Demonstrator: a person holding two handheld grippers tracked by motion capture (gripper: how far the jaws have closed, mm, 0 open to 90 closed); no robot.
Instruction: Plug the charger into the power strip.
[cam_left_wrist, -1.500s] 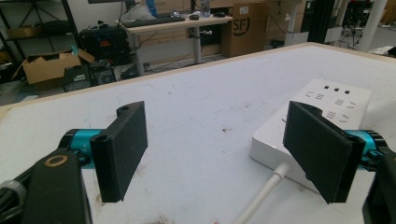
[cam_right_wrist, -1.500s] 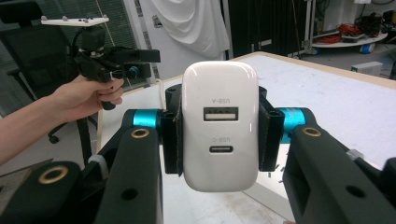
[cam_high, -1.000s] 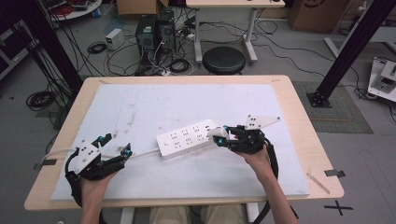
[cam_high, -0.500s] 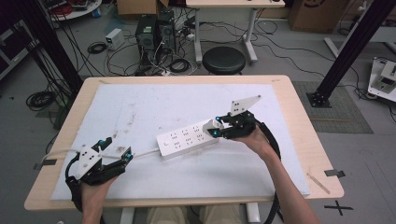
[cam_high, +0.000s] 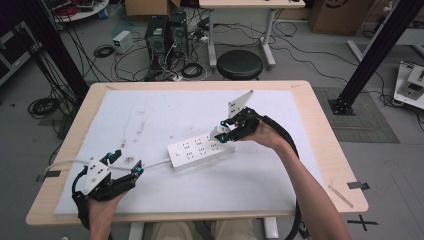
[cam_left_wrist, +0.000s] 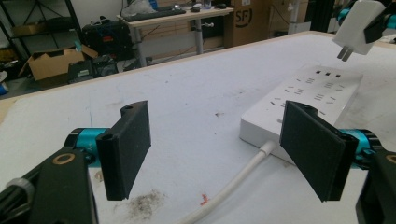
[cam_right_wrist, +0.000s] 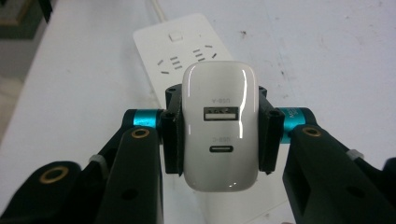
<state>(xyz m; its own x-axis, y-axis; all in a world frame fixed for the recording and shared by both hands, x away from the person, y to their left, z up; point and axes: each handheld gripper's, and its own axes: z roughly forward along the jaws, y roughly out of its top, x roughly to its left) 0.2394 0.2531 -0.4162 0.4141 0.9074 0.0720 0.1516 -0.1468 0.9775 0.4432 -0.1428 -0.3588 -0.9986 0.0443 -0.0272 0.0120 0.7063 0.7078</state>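
Looking across the desk (cam_high: 320, 150), you have a pale wooden top with a white mat (cam_high: 165, 115) over most of it, and the mat is smudged with dark marks near your left hand. Beyond the far edge stand a round black stool (cam_high: 240, 64), a computer tower (cam_high: 159, 36) and loose cables on the floor. Nothing lies between your two hands except the white power strip (cam_high: 201, 150), which sits flat near the middle of the mat with its white cord (cam_left_wrist: 233, 184) running off toward your left side.

Compared with a second ago, your right tool (cam_high: 226, 133) has travelled away from you and a little toward the middle, and the grey plate on top of it now tilts up more steeply. The power strip lies where it lay. Your left tool (cam_high: 131, 167) has barely shifted, and its jaws have just been closing slightly with nothing held between them; they stand spread, one on either side of the cord.

Your right tool is pinching a white USB charger (cam_right_wrist: 219, 125) by its two flat sides. The charger is a rounded glossy block with one USB-A port above one USB-C port on the face toward the camera. From the left gripper view its two flat prongs (cam_left_wrist: 344, 54) point down, hanging in the air just above the far end of the power strip without touching it.
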